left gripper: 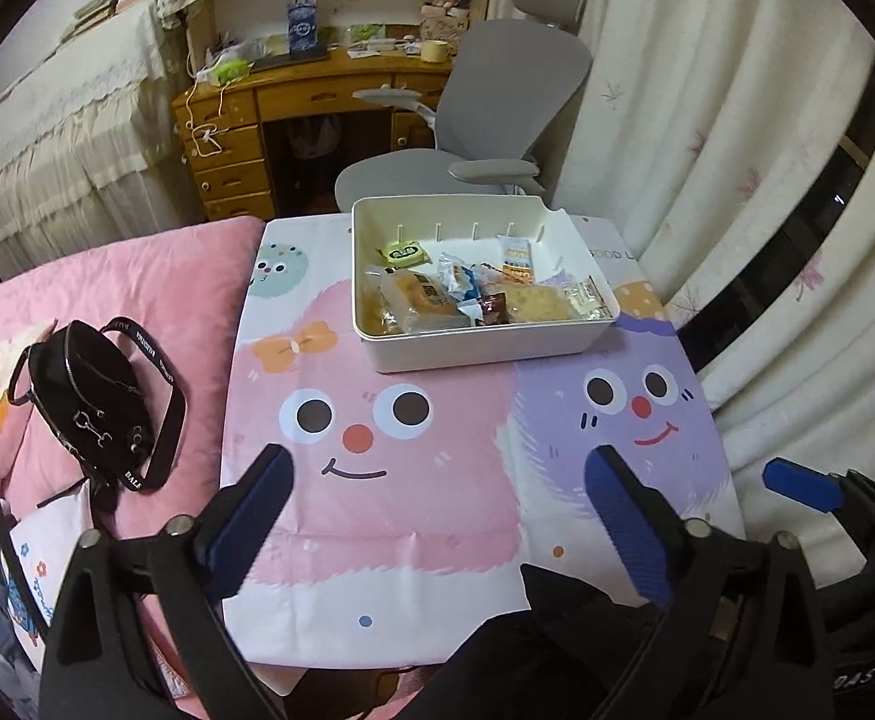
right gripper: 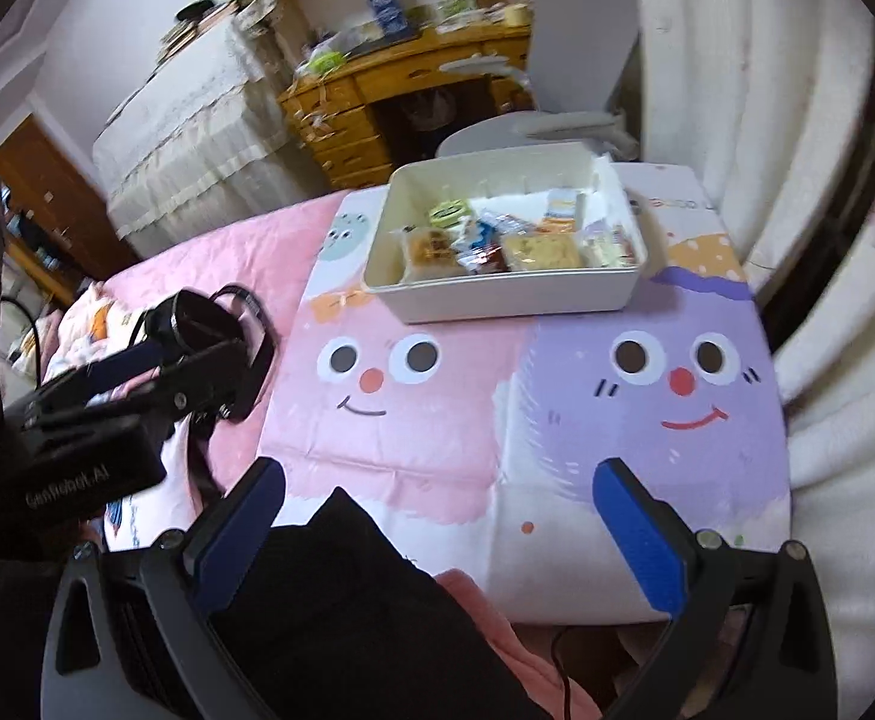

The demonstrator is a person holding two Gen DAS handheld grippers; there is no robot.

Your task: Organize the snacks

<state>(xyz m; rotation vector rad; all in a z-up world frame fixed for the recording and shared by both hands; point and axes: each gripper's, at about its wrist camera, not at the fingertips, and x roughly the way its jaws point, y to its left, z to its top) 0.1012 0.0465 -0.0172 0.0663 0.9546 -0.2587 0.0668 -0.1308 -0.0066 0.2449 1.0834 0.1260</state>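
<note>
A white plastic bin (left gripper: 485, 345) stands at the far side of a cartoon-printed mat (left gripper: 413, 516). It holds several wrapped snacks (left gripper: 473, 294), among them cake slices and a green packet (left gripper: 402, 253). The bin also shows in the right wrist view (right gripper: 515, 294), with the snacks (right gripper: 515, 243) inside it. My left gripper (left gripper: 437, 468) is open and empty, above the near half of the mat. My right gripper (right gripper: 437, 480) is open and empty, above the mat's near edge. The left gripper's body (right gripper: 137, 384) shows at the left of the right wrist view.
A black handbag (left gripper: 92, 405) lies on the pink bedding (left gripper: 155, 282) left of the mat. A grey office chair (left gripper: 497, 108) and a wooden desk (left gripper: 293, 114) stand behind the bin. White curtains (left gripper: 737, 180) hang at the right.
</note>
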